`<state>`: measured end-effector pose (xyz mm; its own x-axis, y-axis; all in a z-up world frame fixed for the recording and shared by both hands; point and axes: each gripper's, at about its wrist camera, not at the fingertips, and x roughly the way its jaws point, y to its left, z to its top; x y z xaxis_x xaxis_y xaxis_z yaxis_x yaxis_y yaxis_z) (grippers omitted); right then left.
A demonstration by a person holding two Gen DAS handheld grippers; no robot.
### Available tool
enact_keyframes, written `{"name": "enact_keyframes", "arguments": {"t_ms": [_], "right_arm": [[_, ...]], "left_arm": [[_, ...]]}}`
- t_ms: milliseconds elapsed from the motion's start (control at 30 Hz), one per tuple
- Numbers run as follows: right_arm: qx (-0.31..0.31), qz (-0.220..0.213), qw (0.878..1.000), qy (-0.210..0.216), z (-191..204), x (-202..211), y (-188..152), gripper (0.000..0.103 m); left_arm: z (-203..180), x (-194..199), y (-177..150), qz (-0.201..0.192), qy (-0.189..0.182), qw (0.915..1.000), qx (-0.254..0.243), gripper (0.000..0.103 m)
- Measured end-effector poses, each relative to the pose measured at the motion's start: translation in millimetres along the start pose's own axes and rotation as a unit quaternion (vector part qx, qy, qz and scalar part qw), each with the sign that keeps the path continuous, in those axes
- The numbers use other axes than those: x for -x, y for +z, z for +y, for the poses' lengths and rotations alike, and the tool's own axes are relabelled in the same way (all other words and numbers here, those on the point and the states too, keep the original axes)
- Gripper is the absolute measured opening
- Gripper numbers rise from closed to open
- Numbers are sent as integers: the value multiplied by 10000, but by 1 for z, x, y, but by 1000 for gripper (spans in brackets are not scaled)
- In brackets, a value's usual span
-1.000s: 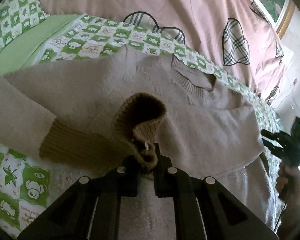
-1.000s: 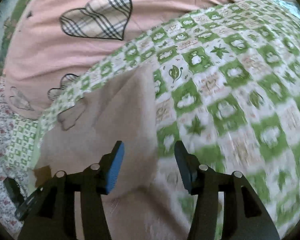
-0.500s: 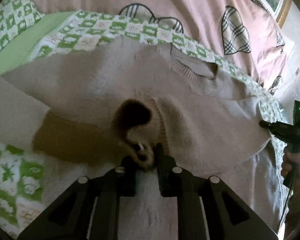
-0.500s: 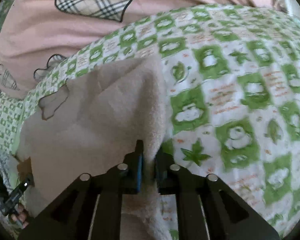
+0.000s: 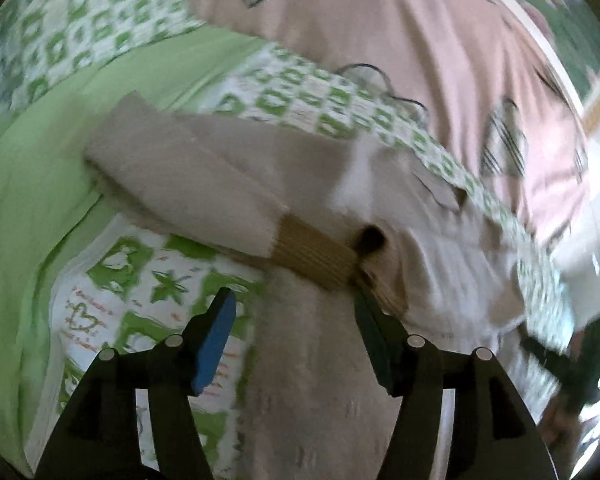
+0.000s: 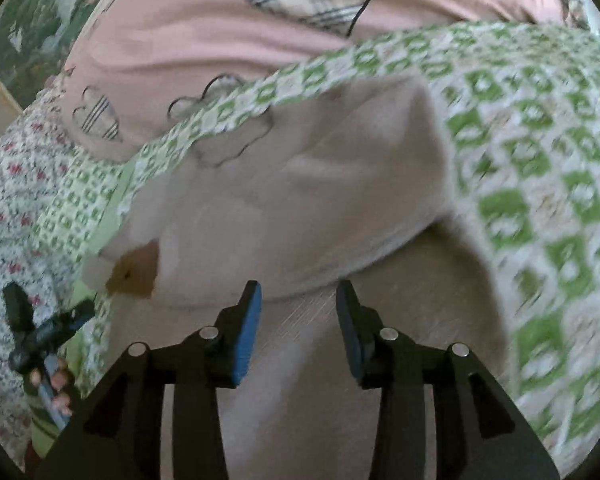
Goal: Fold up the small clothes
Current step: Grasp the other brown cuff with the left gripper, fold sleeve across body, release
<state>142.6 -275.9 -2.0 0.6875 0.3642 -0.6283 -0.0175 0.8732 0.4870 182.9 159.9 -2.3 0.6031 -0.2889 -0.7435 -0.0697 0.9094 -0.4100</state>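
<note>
Lying on the green-checked bed sheet (image 6: 548, 208): beige sweater (image 6: 308, 200), sleeve with tan ribbed cuff (image 5: 316, 254) folded across its body | left gripper (image 5: 294, 312): jaws wide apart, holding nothing, right finger seemingly brushing the cuff (blurred) | right gripper (image 6: 298, 304): jaws apart, empty, over the sweater's folded edge
</note>
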Motion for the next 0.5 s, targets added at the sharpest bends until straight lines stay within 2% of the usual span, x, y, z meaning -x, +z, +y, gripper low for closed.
{"name": "enact_keyframes", "arguments": {"t_ms": [67, 133, 200, 267, 333, 367, 433, 467, 500], "right_arm": [[50, 93, 9999, 90, 8, -3, -6, 40], [73, 187, 9997, 125, 13, -7, -10, 40], [84, 213, 9997, 118, 16, -10, -10, 40], [61, 257, 9995, 145, 18, -13, -13, 40], [56, 351, 9992, 198, 21, -20, -14, 40], [62, 391, 9990, 208, 22, -21, -15, 40], [83, 454, 9987, 235, 26, -26, -18, 40], [101, 486, 9984, 253, 27, -28, -19, 40], [113, 504, 9983, 260, 28, -29, -20, 40]], "left_arm": [[8, -4, 9, 4, -83, 9997, 241, 62], [6, -3, 17, -72, -18, 9997, 240, 63], [6, -7, 22, 68, -140, 9991, 386, 77], [6, -19, 26, 269, -258, 9980, 501, 77], [11, -31, 33, 293, 27, 9978, 587, 77], [14, -36, 37, 273, 84, 9975, 640, 72], [18, -44, 42, 281, 111, 9969, 731, 43], [19, -46, 44, 300, 111, 9968, 736, 17], [20, -45, 45, 302, 106, 9968, 731, 16]]}}
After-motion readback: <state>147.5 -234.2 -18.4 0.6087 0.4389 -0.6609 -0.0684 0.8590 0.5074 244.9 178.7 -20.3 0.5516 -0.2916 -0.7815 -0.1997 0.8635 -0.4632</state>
